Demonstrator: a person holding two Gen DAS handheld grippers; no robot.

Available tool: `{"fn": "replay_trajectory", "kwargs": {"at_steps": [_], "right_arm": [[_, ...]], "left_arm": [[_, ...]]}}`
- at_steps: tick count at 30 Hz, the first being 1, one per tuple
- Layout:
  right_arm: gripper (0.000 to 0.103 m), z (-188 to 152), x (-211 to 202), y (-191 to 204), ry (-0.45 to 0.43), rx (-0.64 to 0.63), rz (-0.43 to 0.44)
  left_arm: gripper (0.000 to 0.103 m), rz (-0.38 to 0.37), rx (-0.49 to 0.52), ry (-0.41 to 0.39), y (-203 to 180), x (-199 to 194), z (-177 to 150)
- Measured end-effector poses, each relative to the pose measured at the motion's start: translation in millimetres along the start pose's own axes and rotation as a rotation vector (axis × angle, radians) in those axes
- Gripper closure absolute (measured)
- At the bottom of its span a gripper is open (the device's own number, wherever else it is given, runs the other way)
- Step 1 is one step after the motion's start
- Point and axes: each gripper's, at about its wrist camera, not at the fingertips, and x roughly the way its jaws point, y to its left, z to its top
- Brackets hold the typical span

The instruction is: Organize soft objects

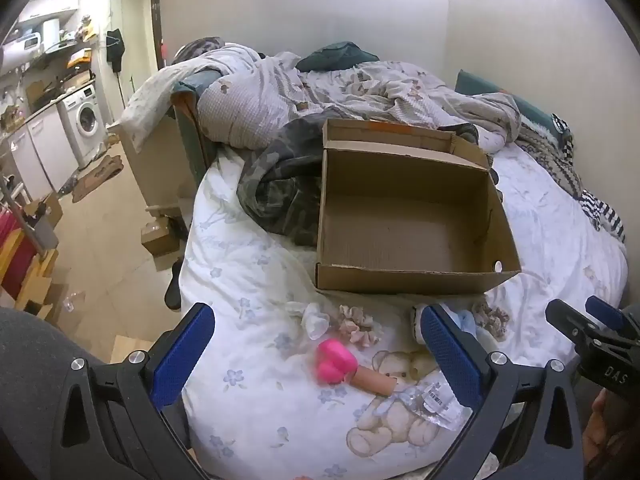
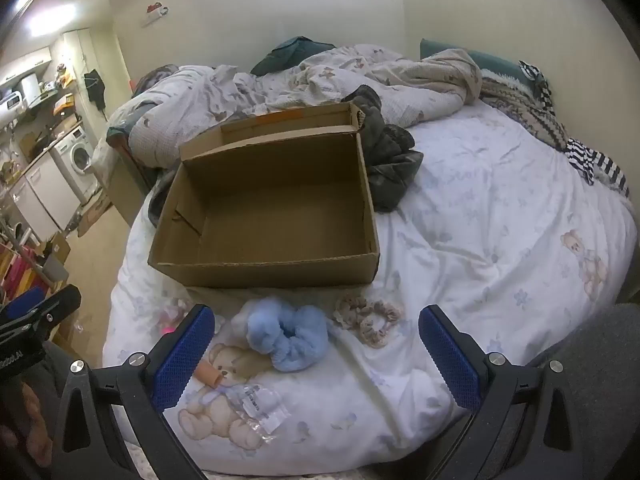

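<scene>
Although the left gripper (image 1: 318, 354) gapes empty above the bed (image 1: 248, 280), its right finger hides most of the blue scrunchie (image 1: 466, 322); the pink toy (image 1: 335, 360) lies clear before the cardboard box (image 1: 404, 280). From the right wrist, the right gripper (image 2: 316, 350) also stands wide open, blue scrunchie (image 2: 288, 338) and beige scrunchie (image 2: 368, 316) unobstructed, open sheet rightward.

My box (image 2: 272, 208) is matt brown corrugated cardboard. At my six o'clock lies a fluffy blue plush scrunchie (image 2: 290, 340); a frilly beige cloth one (image 2: 370, 318) lies toward one o'clock of it. The sheet (image 2: 460, 240) is soft printed cotton, and the wrapper (image 2: 256, 404) crinkly, glossy clear plastic.
</scene>
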Motion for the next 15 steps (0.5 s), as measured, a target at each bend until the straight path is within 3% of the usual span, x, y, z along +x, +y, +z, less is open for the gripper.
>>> {"fn": "replay_trajectory", "kwargs": {"at_steps": [15], "right_arm": [[0.000, -0.1, 0.5, 1.4, -0.002, -0.013, -0.009]], "left_arm": [[0.000, -0.014, -0.012, 0.006, 0.3, 0.4, 0.0]]}}
